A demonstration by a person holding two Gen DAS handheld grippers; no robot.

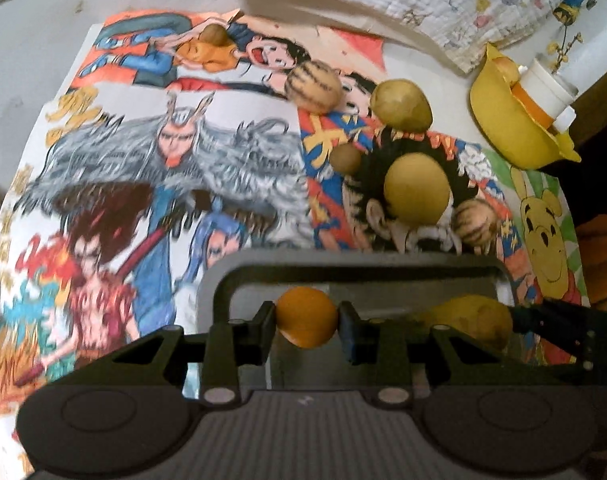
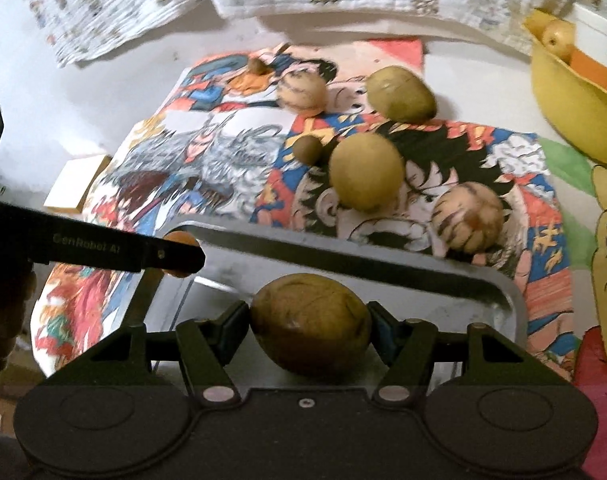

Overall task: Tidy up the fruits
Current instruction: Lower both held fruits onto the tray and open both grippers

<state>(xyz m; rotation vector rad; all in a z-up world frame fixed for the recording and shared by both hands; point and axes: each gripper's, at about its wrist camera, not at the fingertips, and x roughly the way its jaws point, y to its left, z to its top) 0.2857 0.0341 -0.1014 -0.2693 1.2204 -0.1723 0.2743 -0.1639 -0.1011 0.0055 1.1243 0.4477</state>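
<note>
Orange fruit [image 1: 306,316] pinched between left gripper [image 1: 306,322] pads, hanging over grey tray [image 1: 359,268]. Brown fruit [image 2: 309,322] clamped likewise in right gripper [image 2: 309,328], jaws pressed on both flanks, also above tray [image 2: 383,256]. Same brown fruit just beside the orange one in the left view [image 1: 469,320].

Loose on the cartoon mat [image 2: 223,168]: green fruit [image 2: 400,94] at far side, round yellow-green one [image 2: 366,172] nearer, two striped fruits [image 2: 302,92] [image 2: 467,216], two small brown ones [image 2: 308,148] [image 2: 256,66]. Yellow bowl [image 2: 571,120] at right edge, one pale fruit [image 2: 557,38] in it, well apart from tray.

Step in hand, by judgement: both picks made, carry to tray under way. Tray floor looks bare beneath both loads. Next move calls for lowering each fruit close to tray floor before spreading jaws, kept apart; round shapes likely to roll if dropped from height. Six pieces then left on mat.
</note>
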